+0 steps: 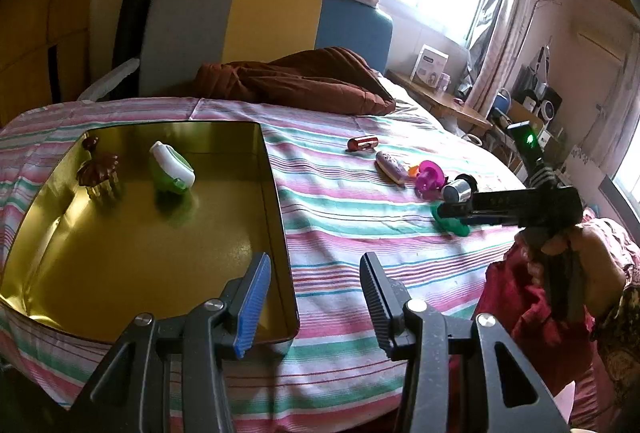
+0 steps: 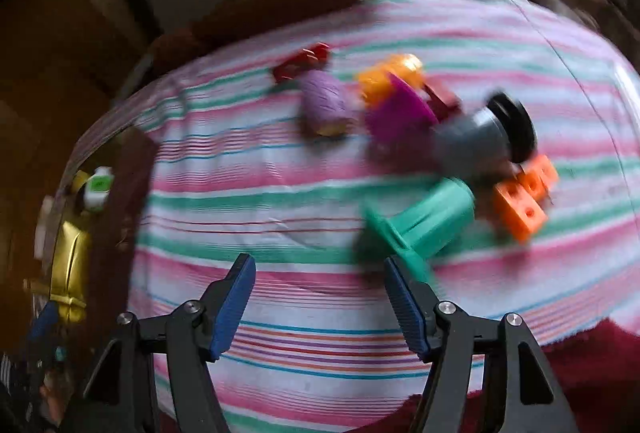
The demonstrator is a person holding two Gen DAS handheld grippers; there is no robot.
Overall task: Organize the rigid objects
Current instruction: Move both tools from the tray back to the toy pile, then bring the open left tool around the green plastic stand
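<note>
My left tongs [image 1: 314, 297] hang spread and empty over the near right corner of the gold tin [image 1: 276, 201], one finger above its rim, with a brown figurine [image 1: 99, 169] and a green-and-white piece [image 1: 172, 169] far back inside and bare floor between. My right tongs [image 2: 320, 307] are spread too, gripping nothing, just short of the green flanged piece [image 2: 420, 229]. The other toys cluster beyond it on the striped sheet [image 2: 260, 193], well clear of the tin.

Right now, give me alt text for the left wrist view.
An open, empty left gripper hovers over the near corner of a gold tin on a striped bedspread. The tin holds a green-and-white toy and a brown figure.
</note>
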